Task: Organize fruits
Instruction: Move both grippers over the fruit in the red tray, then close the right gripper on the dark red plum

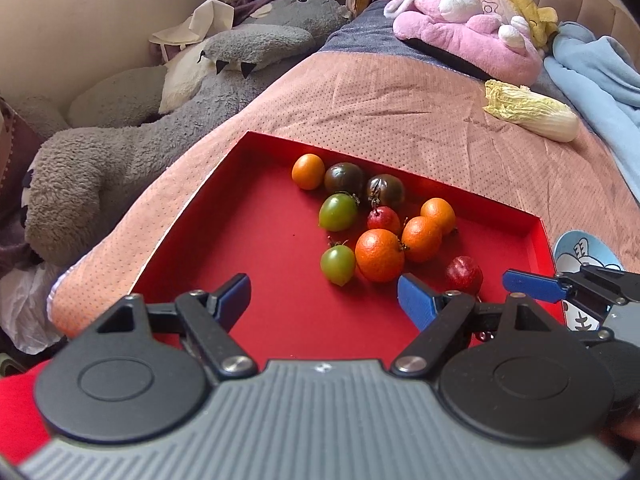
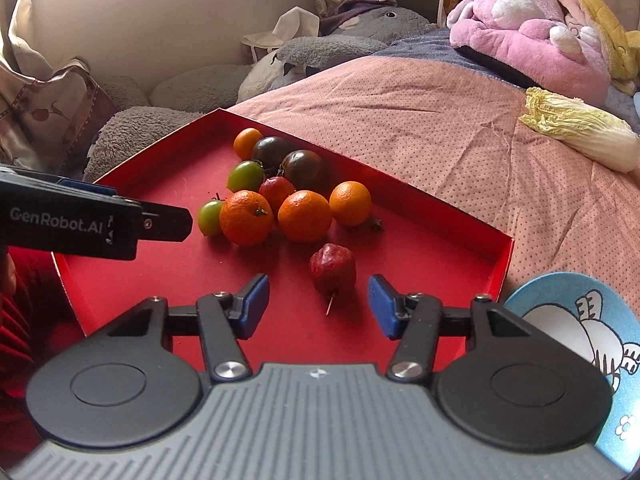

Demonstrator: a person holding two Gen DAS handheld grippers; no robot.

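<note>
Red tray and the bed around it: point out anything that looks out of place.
A napa cabbage lies loose on the pink bedspread, outside the red tray, a vegetable apart from the fruit. In the tray, one red fruit sits apart from the cluster, stem toward the open right gripper.

Daylit beige wall (image 2: 160,20) behind pink-blanketed bed (image 2: 420,120)

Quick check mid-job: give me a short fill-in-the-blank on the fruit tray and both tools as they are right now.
1. The fruit lies in a shallow tray coloured ____.
2. The right tool is open, and the fruit nearest between its fingers is the lone ____ one with a stem.
3. Number of green tomatoes in the tray: ____.
4. The left tool is open and holds ____.

Missing words: red; red; two; nothing
</note>
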